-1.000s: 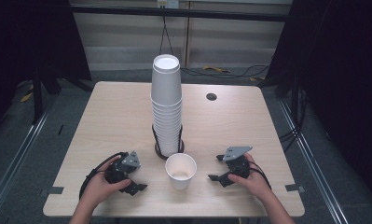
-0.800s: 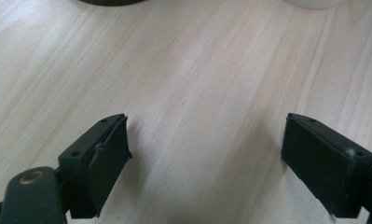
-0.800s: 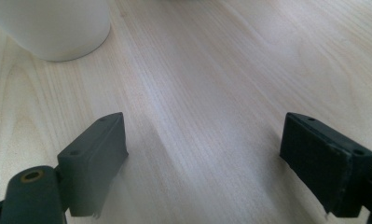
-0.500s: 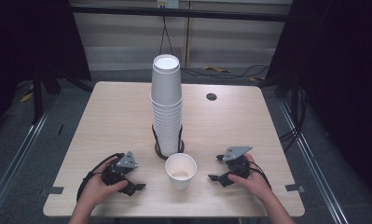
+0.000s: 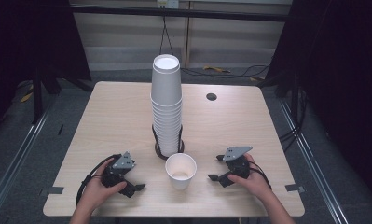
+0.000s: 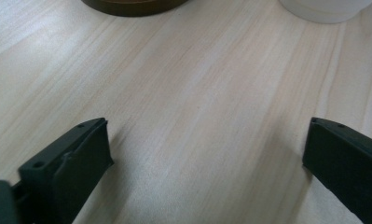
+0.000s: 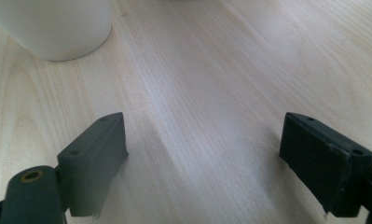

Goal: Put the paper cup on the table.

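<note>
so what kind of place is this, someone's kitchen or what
Probably a lab or recording rig, not a kitchen: a bare wooden table ringed by dark curtains, cables on the floor, and a person's hand-held left tool and right tool flanking a paper cup.

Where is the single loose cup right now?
In the high view the single cup stands upright near the table's front edge, just in front of the tall cup stack, between the left gripper and right gripper.
</note>
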`<state>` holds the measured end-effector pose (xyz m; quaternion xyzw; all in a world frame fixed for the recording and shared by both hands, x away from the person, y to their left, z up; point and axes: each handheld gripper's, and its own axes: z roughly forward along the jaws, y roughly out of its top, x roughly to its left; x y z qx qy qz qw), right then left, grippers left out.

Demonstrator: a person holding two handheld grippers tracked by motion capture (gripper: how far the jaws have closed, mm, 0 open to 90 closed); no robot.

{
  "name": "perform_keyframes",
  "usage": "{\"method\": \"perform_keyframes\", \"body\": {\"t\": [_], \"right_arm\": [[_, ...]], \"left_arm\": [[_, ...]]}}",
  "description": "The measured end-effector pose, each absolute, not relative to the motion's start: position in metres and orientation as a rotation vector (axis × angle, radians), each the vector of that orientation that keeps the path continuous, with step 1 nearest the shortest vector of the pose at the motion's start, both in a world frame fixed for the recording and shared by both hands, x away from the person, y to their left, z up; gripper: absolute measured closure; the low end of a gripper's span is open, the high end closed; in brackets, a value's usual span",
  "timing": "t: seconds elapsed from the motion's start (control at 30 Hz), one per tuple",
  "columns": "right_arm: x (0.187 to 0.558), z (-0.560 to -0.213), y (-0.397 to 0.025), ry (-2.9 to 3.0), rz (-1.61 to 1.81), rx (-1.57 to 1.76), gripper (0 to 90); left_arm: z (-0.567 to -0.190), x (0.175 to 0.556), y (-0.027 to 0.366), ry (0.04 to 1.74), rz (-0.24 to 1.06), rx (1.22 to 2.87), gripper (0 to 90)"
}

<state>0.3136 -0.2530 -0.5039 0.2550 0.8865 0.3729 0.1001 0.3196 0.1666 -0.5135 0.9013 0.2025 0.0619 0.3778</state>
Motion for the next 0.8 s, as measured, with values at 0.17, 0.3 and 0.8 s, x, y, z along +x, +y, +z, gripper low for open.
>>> {"method": "perform_keyframes", "body": {"t": [0.17,0.3,0.8], "right_arm": [[0.3135,-0.5039,-0.253,2.62,1.102,0.754,14.2],[0.3135,-0.5039,-0.2529,2.62,1.102,0.754,14.2],[0.3129,-0.504,-0.2529,2.611,1.092,0.771,12.7]], "left_arm": [[-0.5149,0.3191,0.168,0.514,0.158,2.287,0.0],[-0.5154,0.3194,0.1677,0.514,0.155,2.278,0.0],[-0.5155,0.3198,0.1677,0.513,0.156,2.277,0.0]]}}
